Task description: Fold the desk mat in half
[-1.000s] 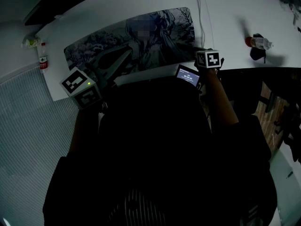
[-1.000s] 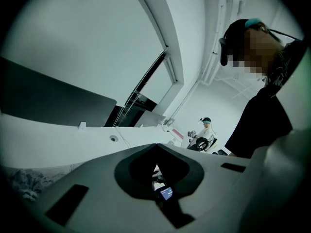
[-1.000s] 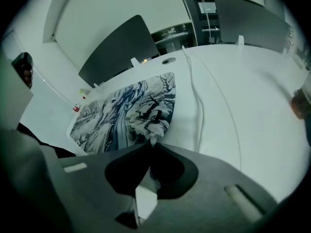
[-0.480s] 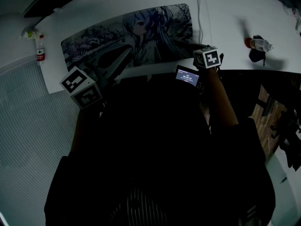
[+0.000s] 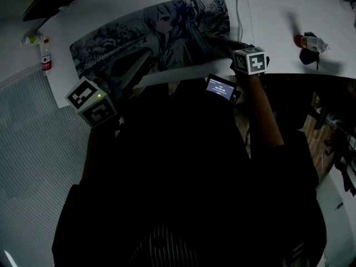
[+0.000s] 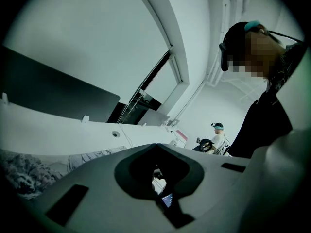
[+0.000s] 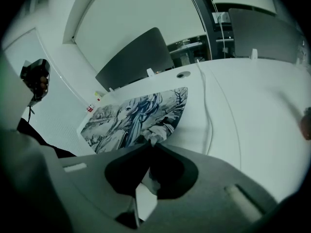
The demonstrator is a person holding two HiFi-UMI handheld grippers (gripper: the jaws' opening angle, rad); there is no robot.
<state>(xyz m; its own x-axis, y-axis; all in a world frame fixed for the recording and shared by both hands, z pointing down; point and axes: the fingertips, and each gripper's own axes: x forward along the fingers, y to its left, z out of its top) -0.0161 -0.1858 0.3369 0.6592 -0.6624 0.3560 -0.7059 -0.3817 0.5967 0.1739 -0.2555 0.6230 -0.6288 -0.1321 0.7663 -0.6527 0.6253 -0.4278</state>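
The desk mat (image 5: 167, 32), printed with a drawn figure, lies along the white desk (image 5: 267, 15). Its near edge is lifted, showing a pale strip of underside (image 5: 172, 78). My right gripper (image 7: 151, 142) is shut on the mat's near right corner (image 7: 154, 139), and the printed face (image 7: 131, 115) stretches away beyond it. In the head view the right gripper (image 5: 232, 48) sits just past its marker cube (image 5: 250, 60). My left gripper (image 6: 155, 147) has its jaws together at the near left edge, with the mat (image 6: 29, 171) running in from the left. Its marker cube (image 5: 92, 102) shows near the desk's front.
A red-capped bottle (image 5: 308, 42) and a dark object (image 5: 307, 59) stand at the right of the desk. Two small bottles (image 5: 45, 63) sit by the left end. A cable (image 7: 209, 115) runs across the desk past a round grommet (image 7: 183, 74). Dark panels (image 7: 133, 59) line the far edge.
The right gripper has risen a little with the mat's corner in it. The left gripper has stayed about where it was.
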